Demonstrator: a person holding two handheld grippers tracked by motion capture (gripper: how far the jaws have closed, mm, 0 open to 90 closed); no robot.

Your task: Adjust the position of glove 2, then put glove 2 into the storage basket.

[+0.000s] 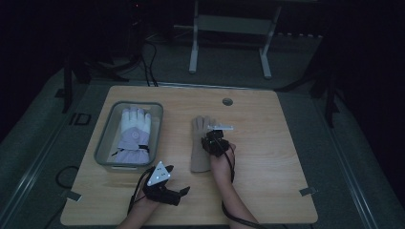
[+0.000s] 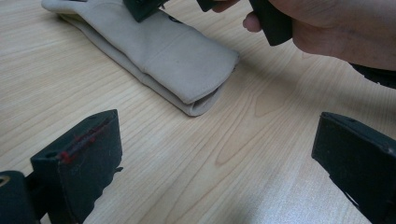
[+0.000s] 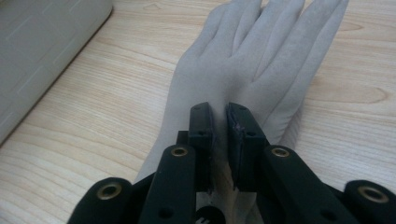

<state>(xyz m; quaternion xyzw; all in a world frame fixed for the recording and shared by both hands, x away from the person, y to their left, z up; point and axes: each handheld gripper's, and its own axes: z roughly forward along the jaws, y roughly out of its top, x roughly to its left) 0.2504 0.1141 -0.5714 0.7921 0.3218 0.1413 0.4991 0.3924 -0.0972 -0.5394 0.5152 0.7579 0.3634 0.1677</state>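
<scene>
A beige glove [image 1: 198,148] lies flat on the wooden table [image 1: 277,157], fingers pointing away from me. My right gripper [image 1: 216,142] sits low over its palm. In the right gripper view the jaws of the right gripper [image 3: 219,111] stand almost together with a ridge of the beige glove [image 3: 261,56] pinched between them. My left gripper [image 1: 176,180] rests near the front edge, left of the glove's cuff. Seen in the left gripper view, the left gripper [image 2: 215,128] is open with bare table between its jaws, and the beige glove's [image 2: 177,60] cuff lies ahead of it.
A grey plastic bin [image 1: 102,143] stands at the table's left and holds a white and lavender glove [image 1: 133,131]. Its wall [image 3: 42,56] shows in the right gripper view. A round cable hole [image 1: 227,101] sits near the far edge. Bare wood lies to the right.
</scene>
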